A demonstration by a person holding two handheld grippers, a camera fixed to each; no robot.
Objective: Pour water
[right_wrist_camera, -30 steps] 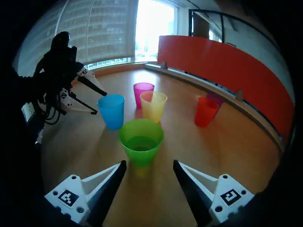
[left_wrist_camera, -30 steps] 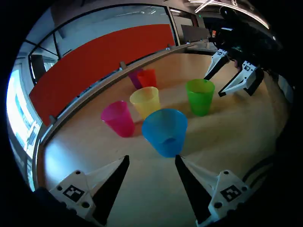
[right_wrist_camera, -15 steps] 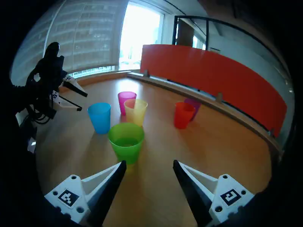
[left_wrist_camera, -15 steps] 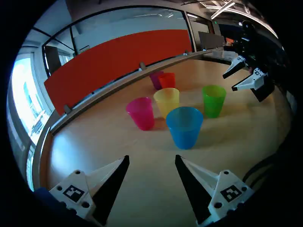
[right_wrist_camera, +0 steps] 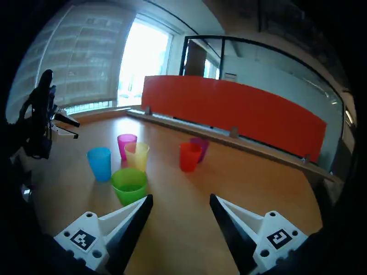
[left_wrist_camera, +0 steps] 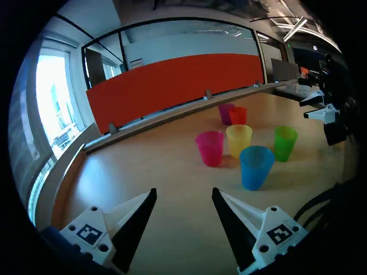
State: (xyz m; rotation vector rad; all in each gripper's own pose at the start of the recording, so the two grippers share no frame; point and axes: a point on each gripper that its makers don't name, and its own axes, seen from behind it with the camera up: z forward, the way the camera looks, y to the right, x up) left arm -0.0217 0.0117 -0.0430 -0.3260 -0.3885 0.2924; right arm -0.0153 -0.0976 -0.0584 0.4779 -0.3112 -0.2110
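Observation:
Six plastic cups stand in a loose group on a wooden table. In the left gripper view a blue cup [left_wrist_camera: 256, 167] is nearest, with pink [left_wrist_camera: 210, 147], yellow [left_wrist_camera: 239, 140], green [left_wrist_camera: 285, 143], red [left_wrist_camera: 238, 115] and purple [left_wrist_camera: 225, 113] cups beyond. My left gripper [left_wrist_camera: 182, 197] is open and empty, well short of the blue cup. In the right gripper view the green cup [right_wrist_camera: 129, 185] holds a little water, left of my open, empty right gripper [right_wrist_camera: 180, 201]. The blue cup [right_wrist_camera: 99, 163], pink cup [right_wrist_camera: 126, 145], yellow cup [right_wrist_camera: 136, 156], red cup [right_wrist_camera: 189, 156] and purple cup [right_wrist_camera: 200, 147] stand farther off.
An orange partition [left_wrist_camera: 179, 85] with a low rail lines the table's far edge. Bright windows [right_wrist_camera: 142, 62] stand beyond. The other gripper [left_wrist_camera: 323, 114] shows at the right edge of the left gripper view, and the other gripper [right_wrist_camera: 62, 128] at the left of the right gripper view.
Both grippers have drawn back and risen away from the cups, which now look smaller and farther off. No cup has moved. Both stay open.

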